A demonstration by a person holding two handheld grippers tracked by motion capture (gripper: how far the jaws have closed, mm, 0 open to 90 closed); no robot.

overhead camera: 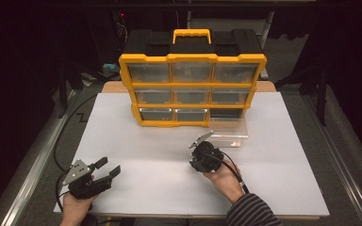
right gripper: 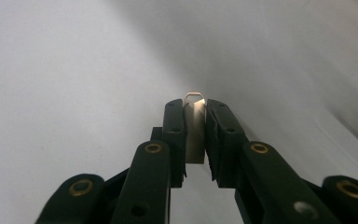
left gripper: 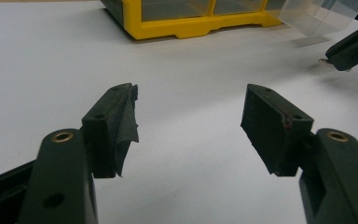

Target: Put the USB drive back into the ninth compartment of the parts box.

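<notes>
My right gripper (right gripper: 196, 109) is shut on a small flat silver metal piece (right gripper: 195, 130) with a loop at its tip, which pokes out just past the pads. In the high view this gripper (overhead camera: 195, 160) hovers over the white table top (overhead camera: 160, 141), just left of a clear plastic drawer (overhead camera: 228, 133) that lies pulled out on the table. My left gripper (left gripper: 189, 100) is open with nothing between its pads, and it rests low near the front left corner (overhead camera: 111, 167). Its left pad (left gripper: 123, 126) has torn, peeling tape.
A yellow and black drawer organizer (overhead camera: 192, 89) stands upright at the back middle, its bottom right slot (overhead camera: 226, 113) dark and without a drawer. The organizer's yellow base (left gripper: 196, 25) lies far ahead of the left gripper. Dark floor surrounds the table.
</notes>
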